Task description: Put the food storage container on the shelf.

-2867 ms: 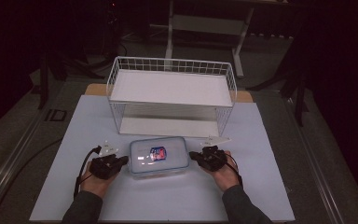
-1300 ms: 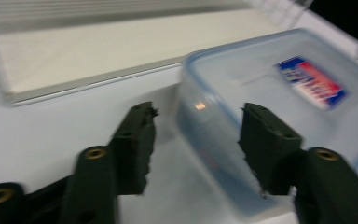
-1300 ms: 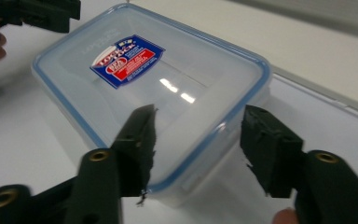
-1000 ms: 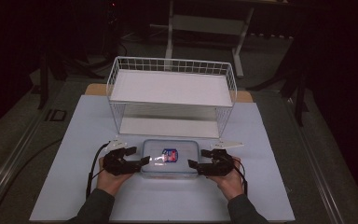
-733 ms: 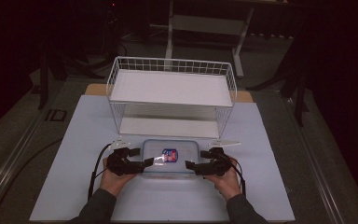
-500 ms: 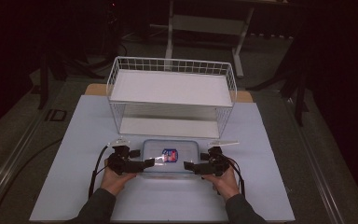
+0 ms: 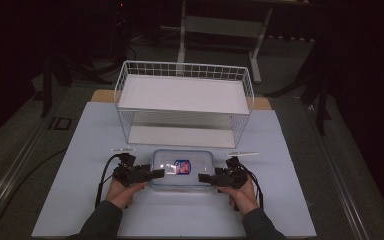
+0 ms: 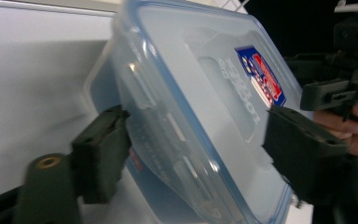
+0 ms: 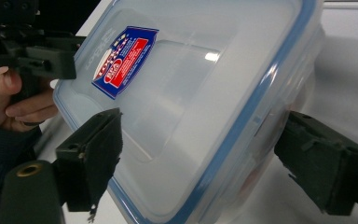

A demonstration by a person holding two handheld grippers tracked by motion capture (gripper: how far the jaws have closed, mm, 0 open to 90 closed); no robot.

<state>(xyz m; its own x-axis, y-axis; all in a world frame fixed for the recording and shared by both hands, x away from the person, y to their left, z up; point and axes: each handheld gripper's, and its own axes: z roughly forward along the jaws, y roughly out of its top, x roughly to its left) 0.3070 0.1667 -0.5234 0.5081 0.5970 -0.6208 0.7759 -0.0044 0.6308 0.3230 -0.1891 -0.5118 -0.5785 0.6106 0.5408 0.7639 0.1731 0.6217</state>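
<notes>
A clear plastic container (image 7: 182,169) with a blue-rimmed lid and a red and blue label (image 7: 182,167) lies flat on the white tabletop (image 7: 80,165), in front of the wire rack. My left gripper (image 7: 159,173) is at its left short end. In the left gripper view the jaws have just been closing and my left gripper (image 8: 191,144) pinches that end of the container (image 8: 200,93), one pad by the side latch, the other on the lid. My right gripper (image 7: 203,177) straddles the right end. Its jaws have also been closing around the container (image 9: 205,93), with a slim gap at the outer pad (image 9: 326,172).
A white wire rack (image 7: 185,107) with two shelves stands just behind the container, its open front facing me. Black cables trail from both grippers beside my forearms. The white tabletop ends in dark floor on all sides.
Both grippers have drawn in to the container's short ends since a second ago. The container has hardly shifted. My hands sit slightly lower in the high view.
</notes>
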